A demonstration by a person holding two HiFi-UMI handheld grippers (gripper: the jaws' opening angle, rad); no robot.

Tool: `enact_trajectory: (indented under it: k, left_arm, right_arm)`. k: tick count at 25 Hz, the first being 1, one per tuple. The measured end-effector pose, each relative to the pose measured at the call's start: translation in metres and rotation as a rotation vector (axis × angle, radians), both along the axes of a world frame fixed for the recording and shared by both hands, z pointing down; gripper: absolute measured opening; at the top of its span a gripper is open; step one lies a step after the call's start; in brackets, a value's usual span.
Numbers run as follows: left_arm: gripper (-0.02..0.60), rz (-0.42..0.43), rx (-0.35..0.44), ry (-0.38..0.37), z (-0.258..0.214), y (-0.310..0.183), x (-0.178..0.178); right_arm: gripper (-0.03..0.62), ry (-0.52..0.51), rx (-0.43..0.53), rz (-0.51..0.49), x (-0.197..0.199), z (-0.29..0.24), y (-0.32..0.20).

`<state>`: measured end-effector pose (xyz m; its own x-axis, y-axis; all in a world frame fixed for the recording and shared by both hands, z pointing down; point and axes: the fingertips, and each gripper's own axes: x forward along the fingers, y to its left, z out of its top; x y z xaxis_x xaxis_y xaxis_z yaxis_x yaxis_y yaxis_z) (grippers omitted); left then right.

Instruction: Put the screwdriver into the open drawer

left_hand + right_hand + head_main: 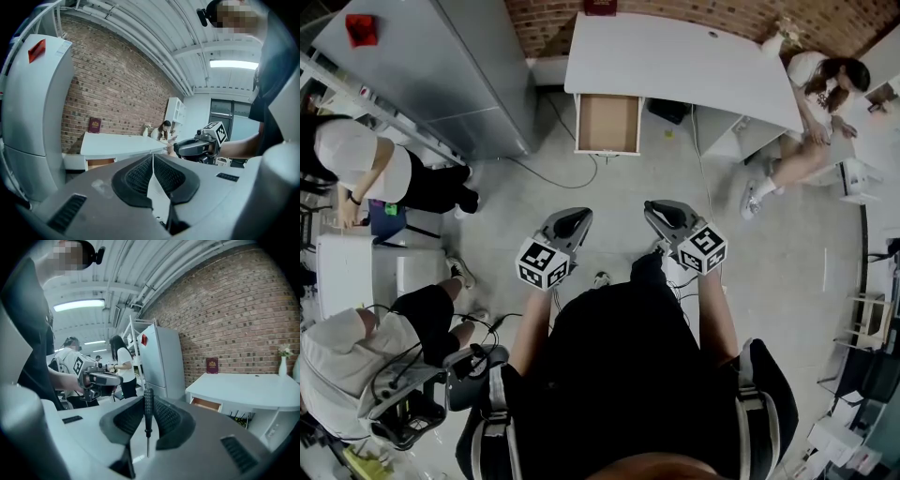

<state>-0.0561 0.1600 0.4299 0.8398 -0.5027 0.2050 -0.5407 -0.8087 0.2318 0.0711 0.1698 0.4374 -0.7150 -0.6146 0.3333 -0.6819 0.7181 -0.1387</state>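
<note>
Right claw (148,419) clamped on screwdriver (148,406) (unseen from head view); left claw (153,174) closed.

The screwdriver (148,418) is seen only in the right gripper view; in the head view it cannot be made out at the right gripper (661,212), being too small and covered by the casing. At the tabletop's (675,66) far edge, the red book (600,6) is cut off by the picture's top edge. In the left gripper view the drawer (101,163) is partly hidden behind the left gripper (153,159). In the right gripper view its floor is not shown.
</note>
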Motion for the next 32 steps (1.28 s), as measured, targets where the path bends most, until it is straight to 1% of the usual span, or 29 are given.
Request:
enact_trajectory:
  k: [4,9,12,15,19,22,26,30,32]
  left_arm:
    - [0.02,-0.012,0.006,-0.003,0.0,0.002,-0.002]
    - [0.02,-0.041,0.001,0.0,0.002,-0.002,-0.016]
    - [0.02,-0.064,-0.006,0.003,0.005,-0.01,-0.022]
    - [0.02,-0.1,-0.017,0.018,0.008,-0.025,-0.02]
    - [0.02,-0.129,-0.035,0.033,0.016,-0.051,-0.008]
    - [0.02,-0.14,-0.04,0.031,0.021,-0.067,0.001]
    - [0.02,-0.167,-0.027,0.014,0.022,-0.094,0.01]
    - [0.02,-0.205,-0.051,0.015,0.029,-0.111,0.015]
    - [0.02,-0.23,-0.063,0.007,0.033,-0.121,0.014]
  right_arm:
    - [0.123,0.005,-0.008,-0.005,0.002,0.004,0.0]
    - [0.123,0.021,-0.009,-0.03,-0.006,0.007,-0.007]
    - [0.123,0.03,-0.008,-0.045,-0.007,0.005,-0.018]
    - [0.123,0.049,-0.017,-0.072,0.0,0.005,-0.03]
    - [0.123,0.068,-0.034,-0.086,0.018,0.011,-0.057]
    - [0.123,0.071,-0.046,-0.109,0.025,0.015,-0.082]
    - [0.123,0.076,-0.056,-0.165,0.022,0.027,-0.117]
    - [0.123,0.088,-0.078,-0.228,0.017,0.044,-0.141]
    - [0.123,0.113,-0.088,-0.267,0.012,0.054,-0.154]
